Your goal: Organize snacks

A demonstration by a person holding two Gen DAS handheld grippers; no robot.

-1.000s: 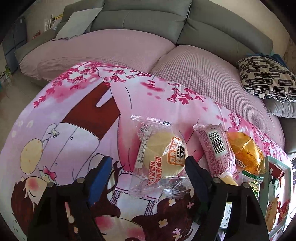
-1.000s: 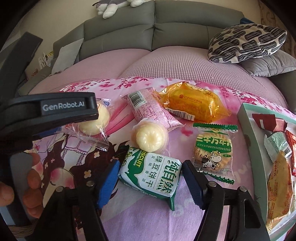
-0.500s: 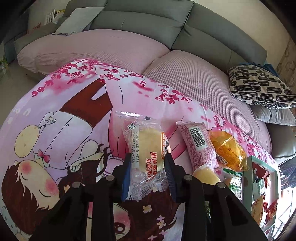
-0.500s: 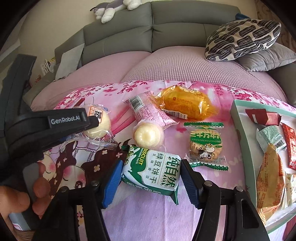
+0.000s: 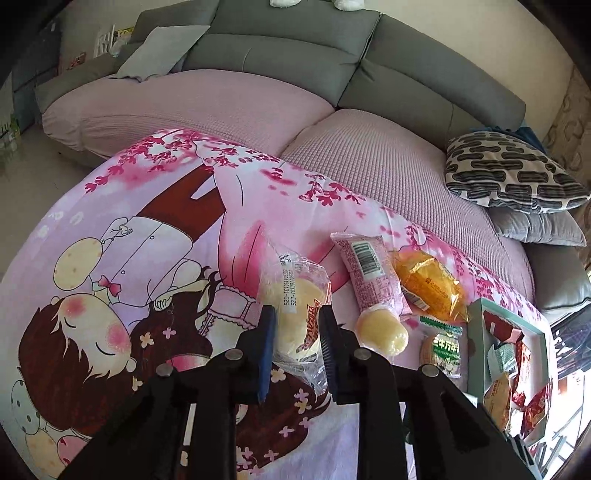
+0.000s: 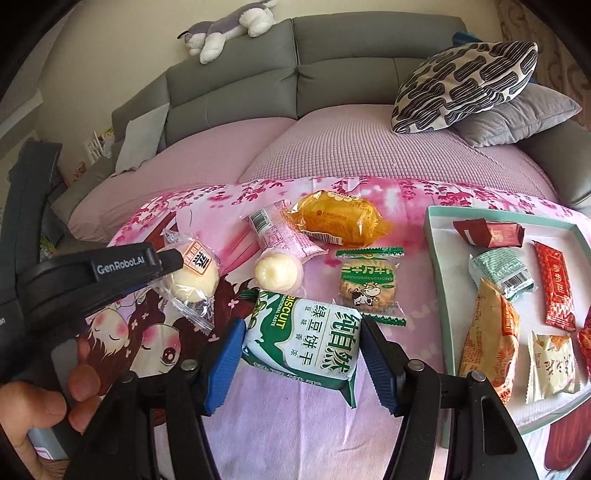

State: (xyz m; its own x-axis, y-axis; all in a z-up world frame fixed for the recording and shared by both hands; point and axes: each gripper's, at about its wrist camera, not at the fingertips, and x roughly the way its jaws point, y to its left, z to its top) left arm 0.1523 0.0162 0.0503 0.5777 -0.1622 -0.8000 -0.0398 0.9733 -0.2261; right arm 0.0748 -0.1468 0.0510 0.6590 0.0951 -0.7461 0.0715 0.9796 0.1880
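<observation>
My left gripper [image 5: 297, 332] is shut on a clear-wrapped yellow bun [image 5: 295, 306], its blue pads squeezing the bun's sides. From the right wrist view, that bun [image 6: 192, 280] hangs at the left gripper's tip [image 6: 173, 260]. My right gripper [image 6: 301, 343] is shut on a green-and-white biscuit pack [image 6: 306, 332], held a little above the pink cartoon cloth [image 6: 295, 424]. At the right stands a teal tray [image 6: 440, 295] with several wrapped snacks in it. On the cloth lie a pink barcode pack [image 6: 280, 232], a round yellow jelly cup [image 6: 279, 273], an orange pack [image 6: 336, 221] and a green cow cracker pack [image 6: 369, 288].
A grey sofa [image 5: 295, 55] with pink seat covers runs behind the cloth. A black-and-white patterned cushion [image 6: 465, 85] leans at the back right, and a plush toy [image 6: 229, 26] lies on the sofa back. A person's hand [image 6: 40, 402] grips the left gripper's handle.
The left jaws have closed from wide open onto the bun and lifted it. The right jaws have closed onto the biscuit pack, and it has risen off the cloth.
</observation>
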